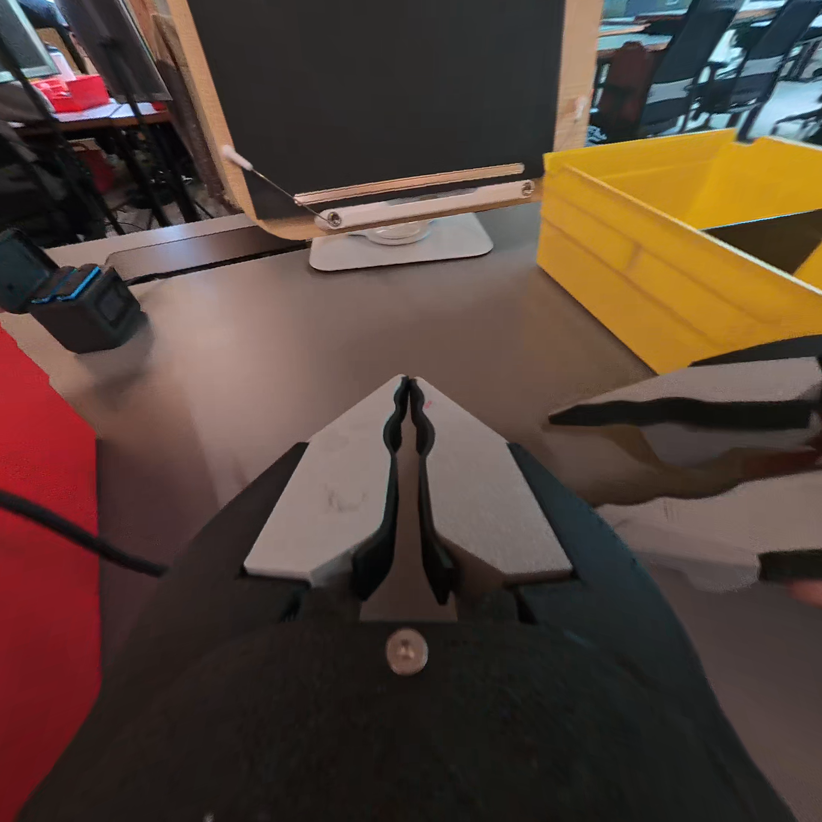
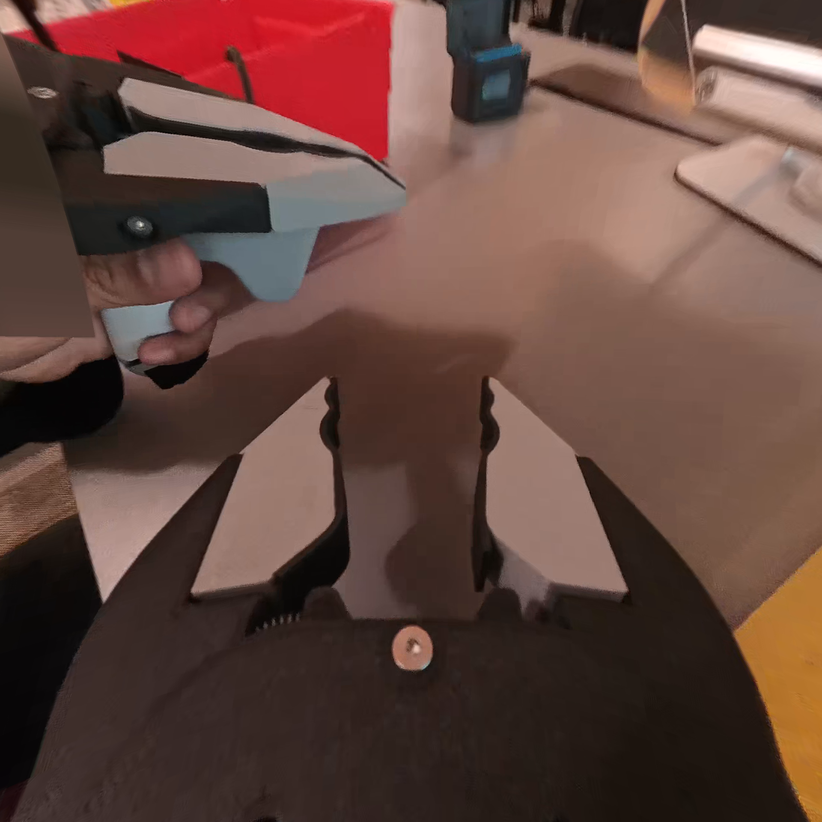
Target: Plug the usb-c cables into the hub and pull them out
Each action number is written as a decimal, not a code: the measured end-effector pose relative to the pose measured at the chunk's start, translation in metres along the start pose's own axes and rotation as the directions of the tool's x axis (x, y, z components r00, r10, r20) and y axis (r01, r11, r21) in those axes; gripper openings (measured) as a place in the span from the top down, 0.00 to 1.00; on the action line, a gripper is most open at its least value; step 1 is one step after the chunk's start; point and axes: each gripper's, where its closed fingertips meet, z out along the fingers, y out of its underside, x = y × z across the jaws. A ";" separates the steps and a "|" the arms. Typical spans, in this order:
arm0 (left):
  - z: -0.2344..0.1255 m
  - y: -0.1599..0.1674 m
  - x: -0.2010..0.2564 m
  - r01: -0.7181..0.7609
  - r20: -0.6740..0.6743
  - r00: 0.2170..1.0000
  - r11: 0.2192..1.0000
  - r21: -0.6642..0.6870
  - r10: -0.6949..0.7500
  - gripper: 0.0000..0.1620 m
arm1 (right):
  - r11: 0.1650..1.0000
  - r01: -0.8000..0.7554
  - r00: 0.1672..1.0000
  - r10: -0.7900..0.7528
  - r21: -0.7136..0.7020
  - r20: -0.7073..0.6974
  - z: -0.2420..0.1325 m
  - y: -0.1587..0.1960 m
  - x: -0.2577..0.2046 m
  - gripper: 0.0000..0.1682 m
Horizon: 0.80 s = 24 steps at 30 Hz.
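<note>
My left gripper (image 1: 409,380) is shut, its black pads pressed together with nothing between them, low over the brown table (image 1: 356,320). It also shows in the right wrist view (image 2: 391,178), shut, with a person's hand on its handle. My right gripper (image 2: 409,382) is open and empty above the bare table. It also shows at the right edge of the left wrist view (image 1: 574,462), jaws apart. A black cable (image 1: 80,540) runs over the red bin (image 1: 44,533) at the left. No hub is in view.
A yellow bin (image 1: 667,249) stands at the back right. A monitor on a white stand (image 1: 400,249) is at the back centre. A black box with blue parts (image 1: 89,302) sits at the back left, also in the right wrist view (image 2: 489,75). The red bin (image 2: 289,66) is far left. The gap from one gripper's tips to the other's is roughly 8 cm.
</note>
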 end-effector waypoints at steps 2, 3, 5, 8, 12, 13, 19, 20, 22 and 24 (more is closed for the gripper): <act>0.018 0.001 -0.010 -0.038 0.048 0.998 0.999 0.001 0.038 0.99 | 0.999 -0.043 0.998 0.041 -0.033 -0.038 0.008 0.002 0.014 0.57; 0.026 0.003 -0.017 -0.058 0.086 0.995 0.998 -0.009 0.058 0.99 | 0.998 -0.038 0.997 0.035 -0.045 -0.066 0.012 0.001 0.021 0.55; 0.038 0.006 -0.028 -0.102 0.133 0.986 0.995 -0.022 0.104 0.94 | 0.997 -0.026 0.989 0.015 -0.072 -0.148 0.018 0.002 0.035 0.52; 0.049 0.008 -0.031 -0.164 0.116 0.979 0.986 -0.028 0.167 0.80 | 0.994 -0.001 0.984 -0.019 -0.110 -0.177 0.025 0.005 0.035 0.50; 0.051 0.001 -0.044 -0.138 0.164 0.977 0.990 0.014 0.134 0.82 | 0.986 0.002 0.981 -0.035 -0.168 -0.190 0.032 0.012 0.037 0.47; 0.051 0.000 -0.045 -0.124 0.170 0.978 0.992 0.019 0.119 0.83 | 0.981 -0.003 0.981 -0.035 -0.193 -0.190 0.035 0.015 0.038 0.45; 0.049 -0.001 -0.052 -0.071 0.189 0.980 0.997 0.041 0.063 0.85 | 0.956 -0.041 0.986 -0.008 -0.292 -0.165 0.048 0.028 0.036 0.40; 0.048 -0.002 -0.053 -0.071 0.194 0.979 0.996 0.050 0.060 0.85 | 0.954 -0.051 0.988 0.004 -0.296 -0.157 0.049 0.028 0.035 0.40; 0.045 -0.003 -0.054 -0.078 0.212 0.975 0.995 0.060 0.064 0.87 | 0.952 -0.060 0.987 0.011 -0.300 -0.163 0.049 0.029 0.036 0.37; 0.043 -0.005 -0.055 -0.085 0.224 0.972 0.994 0.072 0.067 0.88 | 0.951 -0.069 0.985 0.016 -0.303 -0.173 0.048 0.030 0.036 0.35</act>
